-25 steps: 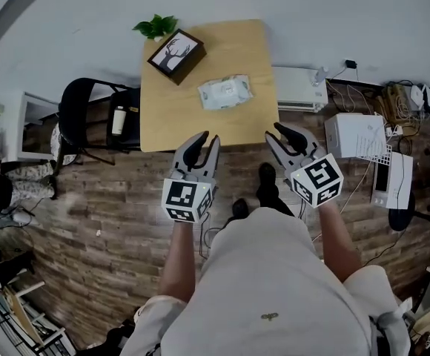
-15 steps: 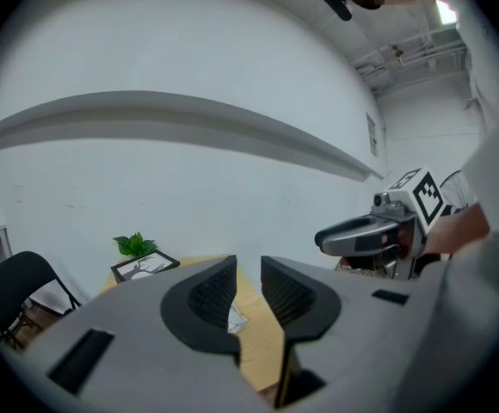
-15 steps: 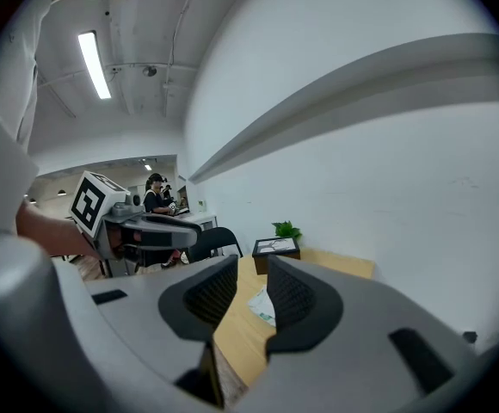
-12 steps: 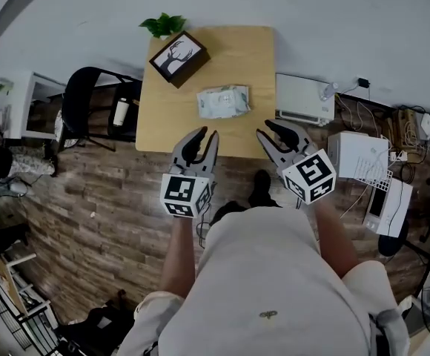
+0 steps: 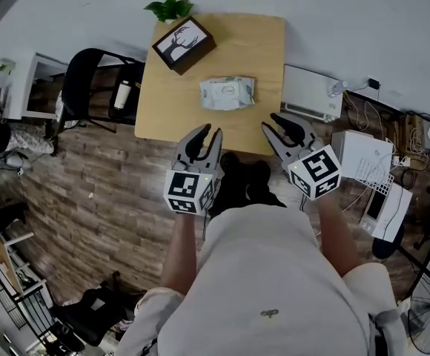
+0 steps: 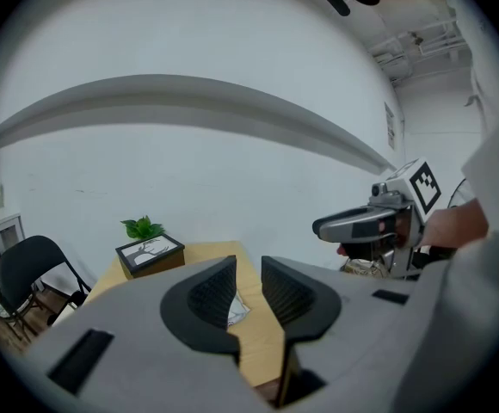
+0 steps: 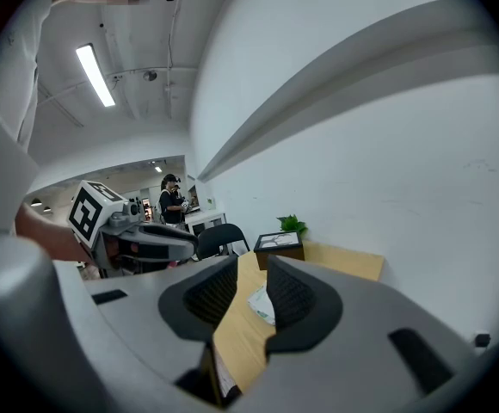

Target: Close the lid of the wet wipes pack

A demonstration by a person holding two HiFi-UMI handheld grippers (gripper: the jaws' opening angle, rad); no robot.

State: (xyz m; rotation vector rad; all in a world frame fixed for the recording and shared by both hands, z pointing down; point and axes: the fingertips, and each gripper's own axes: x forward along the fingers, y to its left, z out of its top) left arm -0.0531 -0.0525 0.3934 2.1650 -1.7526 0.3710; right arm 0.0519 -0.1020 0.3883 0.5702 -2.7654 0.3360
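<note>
The wet wipes pack (image 5: pixel 227 93) lies flat in the middle of the light wooden table (image 5: pixel 259 43); from here I cannot tell how its lid stands. My left gripper (image 5: pixel 206 137) hovers at the table's near edge, short of the pack, open with a narrow gap and nothing between its jaws. My right gripper (image 5: pixel 276 127) hovers at the near right edge, also open and empty. Through the left gripper's (image 6: pixel 248 269) jaws a bit of the pack (image 6: pixel 237 310) shows ahead. The right gripper (image 7: pixel 251 269) also frames the pack (image 7: pixel 260 304).
A dark box with a deer picture (image 5: pixel 184 44) and a green plant (image 5: pixel 169 8) stand at the table's far left corner. A black chair (image 5: pixel 89 95) with a bottle (image 5: pixel 122 93) stands left of the table. A white heater (image 5: pixel 308 95), a white box (image 5: pixel 359 150) and cables are on the right.
Both grippers have moved forward to the table's near edge, and the table and pack now sit closer to them. Both stay open and empty.
</note>
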